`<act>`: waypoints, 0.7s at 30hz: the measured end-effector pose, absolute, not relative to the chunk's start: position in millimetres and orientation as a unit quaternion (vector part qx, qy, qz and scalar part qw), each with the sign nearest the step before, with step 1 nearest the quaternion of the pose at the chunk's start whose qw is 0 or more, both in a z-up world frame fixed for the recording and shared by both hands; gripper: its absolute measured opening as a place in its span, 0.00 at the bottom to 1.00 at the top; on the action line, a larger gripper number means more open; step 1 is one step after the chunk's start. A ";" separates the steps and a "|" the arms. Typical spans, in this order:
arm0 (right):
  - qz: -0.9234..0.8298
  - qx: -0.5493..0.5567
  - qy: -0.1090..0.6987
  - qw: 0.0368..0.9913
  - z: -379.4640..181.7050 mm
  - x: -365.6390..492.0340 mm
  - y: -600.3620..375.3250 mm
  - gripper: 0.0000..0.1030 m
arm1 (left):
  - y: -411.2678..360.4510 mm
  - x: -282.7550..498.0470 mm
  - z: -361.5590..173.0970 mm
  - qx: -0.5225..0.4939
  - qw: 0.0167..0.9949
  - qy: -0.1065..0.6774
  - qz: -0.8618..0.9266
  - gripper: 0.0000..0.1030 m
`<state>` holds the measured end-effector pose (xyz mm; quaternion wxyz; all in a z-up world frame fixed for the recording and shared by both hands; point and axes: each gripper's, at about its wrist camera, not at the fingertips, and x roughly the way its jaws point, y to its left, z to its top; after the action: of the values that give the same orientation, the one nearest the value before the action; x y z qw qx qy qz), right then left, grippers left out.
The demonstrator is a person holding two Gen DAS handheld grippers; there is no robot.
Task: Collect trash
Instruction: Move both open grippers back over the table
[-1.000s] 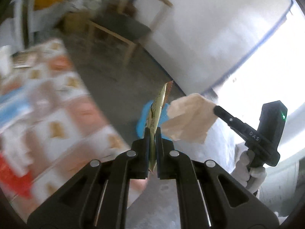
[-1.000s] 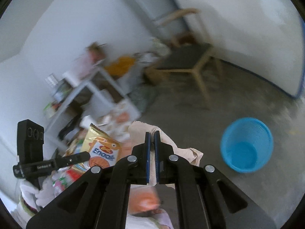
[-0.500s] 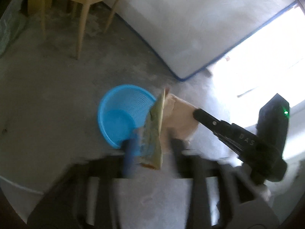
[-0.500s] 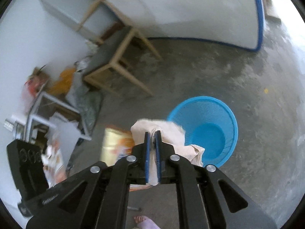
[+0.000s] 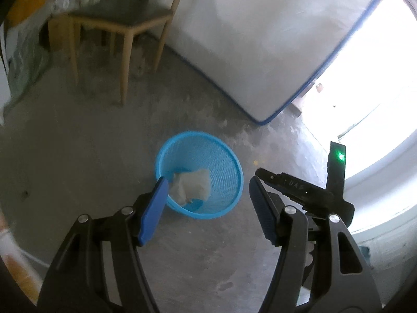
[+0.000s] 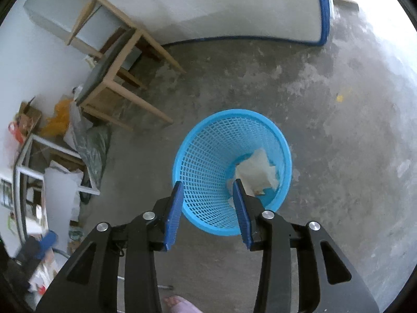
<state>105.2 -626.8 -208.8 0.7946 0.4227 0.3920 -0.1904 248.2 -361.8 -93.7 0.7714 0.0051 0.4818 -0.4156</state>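
Crumpled paper trash point(image 6: 256, 172) lying inside blue mesh basket point(image 6: 206, 167) on the floor. Left gripper point(image 5: 206, 206) and right gripper point(image 6: 207, 208) jaws opening, nothing between them. More clutter possibly left by the shelving point(image 6: 39, 172).

Below me, a crumpled beige paper bag point(image 6: 256, 173) lies inside the upright blue mesh wastebasket point(image 6: 208, 161) on concrete.

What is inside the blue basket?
Crumpled pale paper lies at the bottom of the blue basket, with a small orange scrap by its edge. Anything beneath the paper is covered.
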 end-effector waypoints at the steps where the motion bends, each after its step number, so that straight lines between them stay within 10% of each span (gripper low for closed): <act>1: -0.191 0.410 0.389 0.803 -200.8 99.9 -621.7 0.48 | -353.4 242.5 -83.7 0.008 0.780 0.468 -0.416 0.59; 7: -0.200 0.311 0.387 0.845 -150.7 69.9 -580.0 0.79 | -277.9 197.7 -20.9 -0.004 0.816 0.413 -0.404 0.59; 21: -0.102 0.141 0.336 0.926 -16.7 66.8 -441.8 0.93 | -91.5 123.4 36.2 0.016 0.914 0.327 -0.240 0.61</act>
<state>66.8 -441.8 -16.7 0.9258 0.1407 0.3359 -0.1015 123.4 -91.5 36.2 0.9138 0.0164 0.3272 -0.2402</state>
